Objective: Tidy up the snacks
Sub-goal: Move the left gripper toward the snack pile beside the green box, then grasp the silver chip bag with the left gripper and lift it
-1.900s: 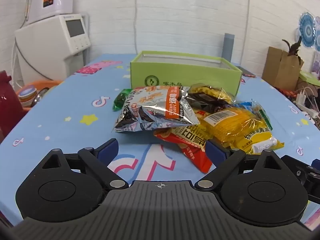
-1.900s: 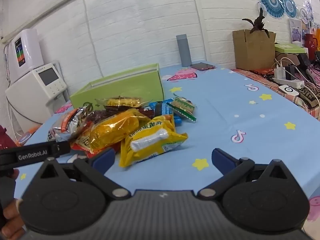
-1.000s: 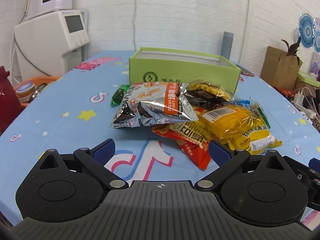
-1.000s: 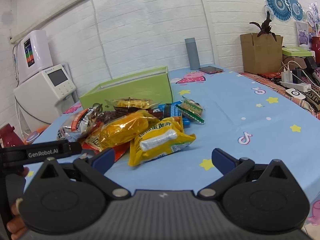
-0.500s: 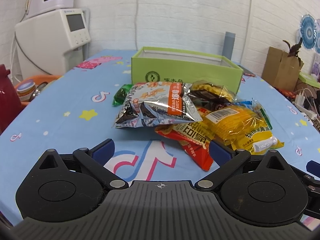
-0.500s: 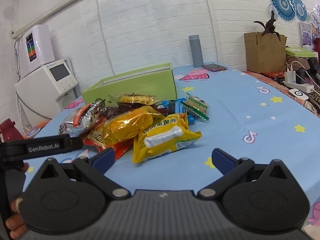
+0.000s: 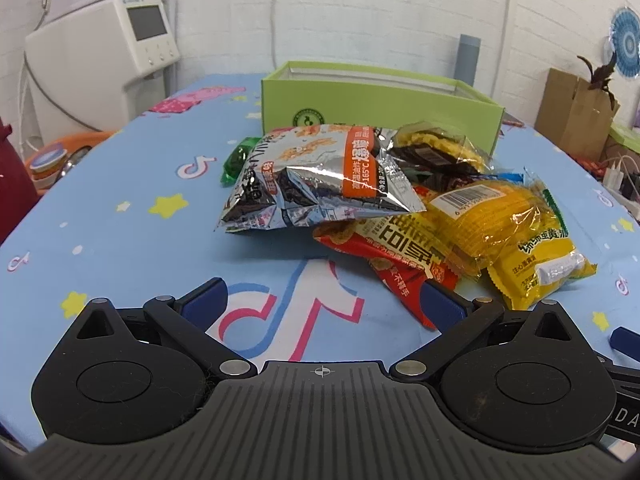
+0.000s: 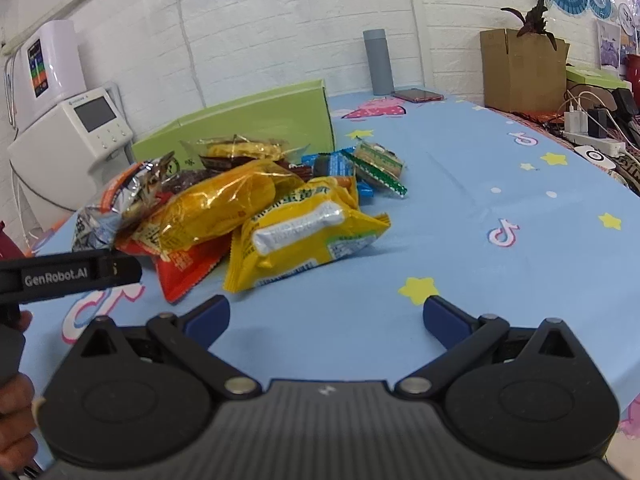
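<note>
A heap of snack packets lies on the blue tablecloth in front of an open green box [image 7: 380,104] [image 8: 256,124]. On top is a silver and orange bag [image 7: 316,178], with a red packet [image 7: 396,264] [image 8: 184,268] under it and yellow packets [image 7: 536,256] [image 8: 304,232] to the right. A clear-wrapped yellow snack [image 8: 216,204] lies across the pile. My left gripper [image 7: 322,296] stands open just short of the red packet, holding nothing. My right gripper [image 8: 326,316] is open and holds nothing, near the yellow packet's front corner.
A white appliance [image 7: 104,60] stands at the back left, a grey bottle [image 8: 378,62] and a phone [image 8: 418,95] behind the box. A cardboard box with a plant [image 8: 524,68] and chargers [image 8: 592,132] sit at the right. A hand [image 8: 16,408] holds the left gripper's body.
Both grippers have drifted a little closer to the snack pile and stayed open. The packets have not moved.
</note>
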`<state>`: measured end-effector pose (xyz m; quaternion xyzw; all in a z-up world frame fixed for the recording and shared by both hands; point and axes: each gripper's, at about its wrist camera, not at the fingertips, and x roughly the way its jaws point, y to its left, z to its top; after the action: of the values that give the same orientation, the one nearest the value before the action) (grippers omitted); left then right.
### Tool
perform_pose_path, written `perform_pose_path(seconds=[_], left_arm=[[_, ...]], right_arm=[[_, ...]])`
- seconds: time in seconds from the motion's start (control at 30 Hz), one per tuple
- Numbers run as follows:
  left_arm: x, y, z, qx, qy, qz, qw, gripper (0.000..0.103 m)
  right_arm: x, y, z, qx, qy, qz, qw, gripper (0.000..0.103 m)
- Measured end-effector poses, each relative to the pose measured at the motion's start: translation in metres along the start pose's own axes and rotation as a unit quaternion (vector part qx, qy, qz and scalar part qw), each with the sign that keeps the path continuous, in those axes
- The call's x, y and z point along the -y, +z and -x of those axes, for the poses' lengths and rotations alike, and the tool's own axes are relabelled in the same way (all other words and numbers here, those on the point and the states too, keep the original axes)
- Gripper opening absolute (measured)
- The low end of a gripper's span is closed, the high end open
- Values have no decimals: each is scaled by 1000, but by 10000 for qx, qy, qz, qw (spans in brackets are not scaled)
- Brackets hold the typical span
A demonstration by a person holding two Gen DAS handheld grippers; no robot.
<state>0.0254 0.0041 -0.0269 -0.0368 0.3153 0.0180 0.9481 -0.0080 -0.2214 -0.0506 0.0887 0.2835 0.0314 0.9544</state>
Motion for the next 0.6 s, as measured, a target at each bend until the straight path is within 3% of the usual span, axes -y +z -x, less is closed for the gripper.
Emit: perform_pose_path(seconds=[0.2,0.4,0.6], left_arm=[[1,2,-5,-86,-2,-32,10000,95],[-4,30,6,39,-67,-140,9999,95],[-31,47,10,37,-265,-74,9996,95]], right_arm=[[0,2,0,-13,-18,4,10000,103],[-10,30,7,138,-8,279,9995,103],[-6,45,-3,18,233,261,9994,103]])
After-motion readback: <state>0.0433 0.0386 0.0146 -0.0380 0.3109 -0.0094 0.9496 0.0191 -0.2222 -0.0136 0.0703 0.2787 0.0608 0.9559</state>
